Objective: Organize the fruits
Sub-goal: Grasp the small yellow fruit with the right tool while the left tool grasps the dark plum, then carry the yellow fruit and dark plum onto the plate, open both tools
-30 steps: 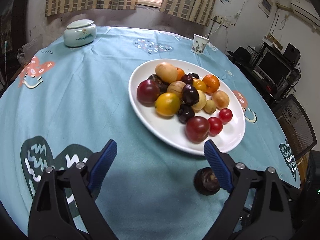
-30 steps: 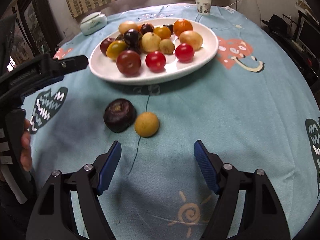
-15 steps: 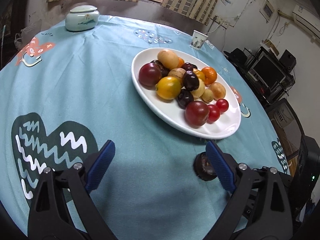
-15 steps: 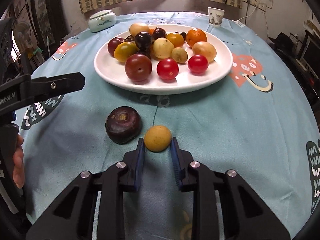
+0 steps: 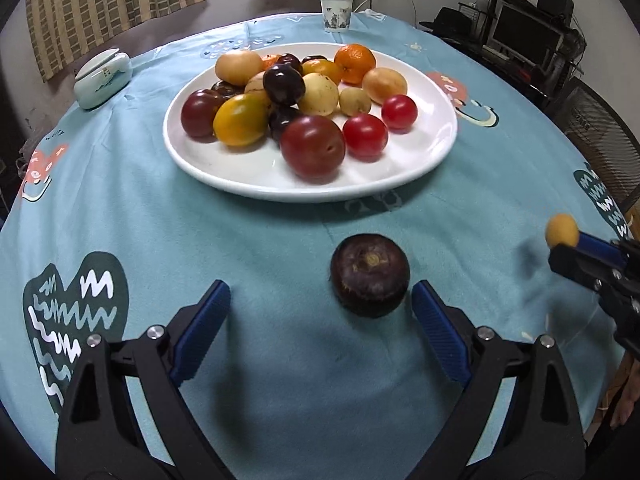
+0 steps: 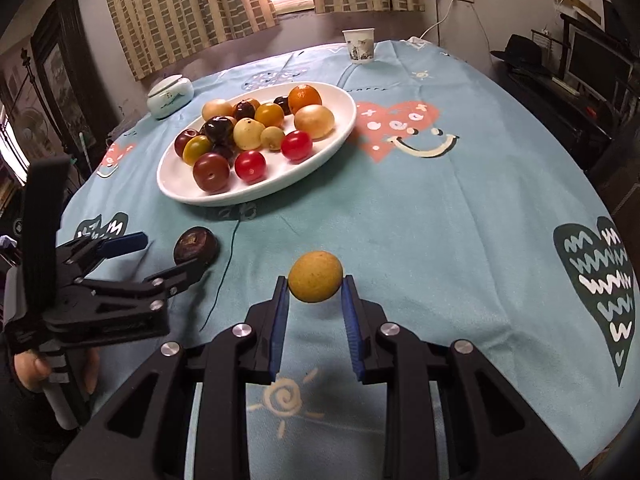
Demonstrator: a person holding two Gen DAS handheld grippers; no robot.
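Note:
A white plate [image 5: 436,152] [image 6: 340,128] holds several fruits of red, yellow, orange and dark purple. A dark purple round fruit [image 5: 370,274] [image 6: 195,245] lies on the cloth in front of the plate. My left gripper [image 5: 320,320] [image 6: 160,256] is open, its jaws on either side of this fruit and a little short of it. My right gripper [image 6: 315,292] is shut on a small yellow fruit [image 6: 315,276] [image 5: 562,231] and holds it above the cloth, to the right of the dark fruit.
The round table has a teal cloth [image 5: 120,208] with heart prints. A lidded ceramic jar [image 5: 103,78] [image 6: 170,94] stands at the back left. A paper cup [image 5: 337,13] [image 6: 359,45] stands at the back. A desk with monitors [image 5: 528,36] is beyond the table's right edge.
My right gripper closed on the yellow fruit and lifted it off the cloth to the right. My left gripper swung round to face the dark purple fruit between its open jaws.

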